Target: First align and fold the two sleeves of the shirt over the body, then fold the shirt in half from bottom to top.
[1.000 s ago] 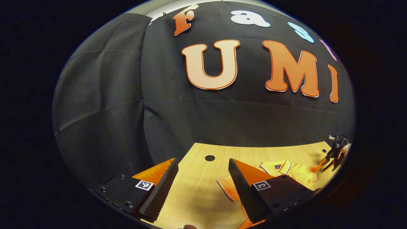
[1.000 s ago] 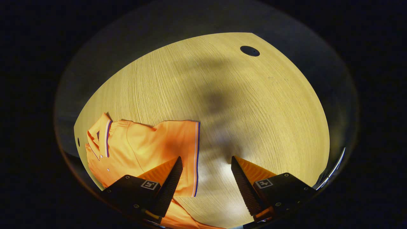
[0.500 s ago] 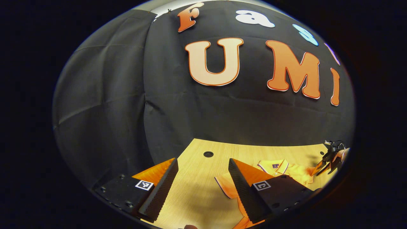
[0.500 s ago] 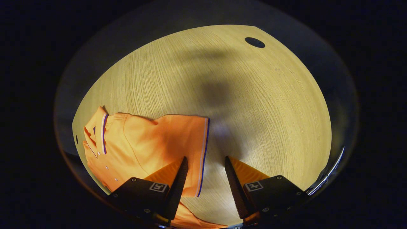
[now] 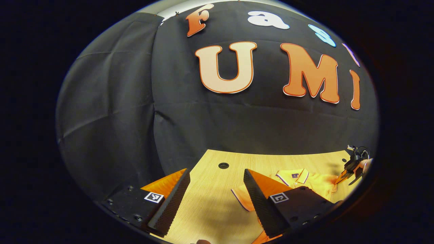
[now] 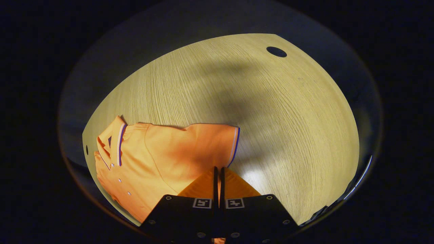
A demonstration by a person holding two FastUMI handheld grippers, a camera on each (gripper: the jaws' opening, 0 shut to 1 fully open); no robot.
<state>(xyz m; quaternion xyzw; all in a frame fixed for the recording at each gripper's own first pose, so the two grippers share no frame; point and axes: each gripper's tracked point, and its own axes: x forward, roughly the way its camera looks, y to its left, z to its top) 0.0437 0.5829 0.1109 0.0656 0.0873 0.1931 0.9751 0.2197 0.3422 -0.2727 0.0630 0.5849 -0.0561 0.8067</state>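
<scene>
Wood-grain table [image 6: 210, 88] filled the booth floor of both views, with the orange shirt [image 6: 159, 159] lying flat on it as the landmark for everything else. Nearest in the right gripper view, the right gripper [image 6: 218, 173] had its fingers pressed together at the lower corner of the shirt's striped-cuff sleeve [image 6: 217, 139]; whether cloth was actually pinched between them could not be told, because the tips covered the contact. From that gripper the sleeve ran up and away, then the shirt's body stretched leftward to the collar [image 6: 113, 144] at the far left, so the shirt's long axis lay crosswise to the fingers. Nearest in the left gripper view, the left gripper [image 5: 215, 198] hung spread wide above bare table, holding nothing, with the shirt's other sleeve [image 5: 241, 196] just beside its right finger. Farther off in that view, beyond the shirt's collar, the right gripper appeared small at the shirt's far edge. Judged from this layout, no sleeve was yet folded, and the right gripper was the one placed to carry its sleeve leftward over the body. Farthest away stood a dark round hole [image 5: 223, 165] in the table and the black cloth wall [image 5: 112, 112].
</scene>
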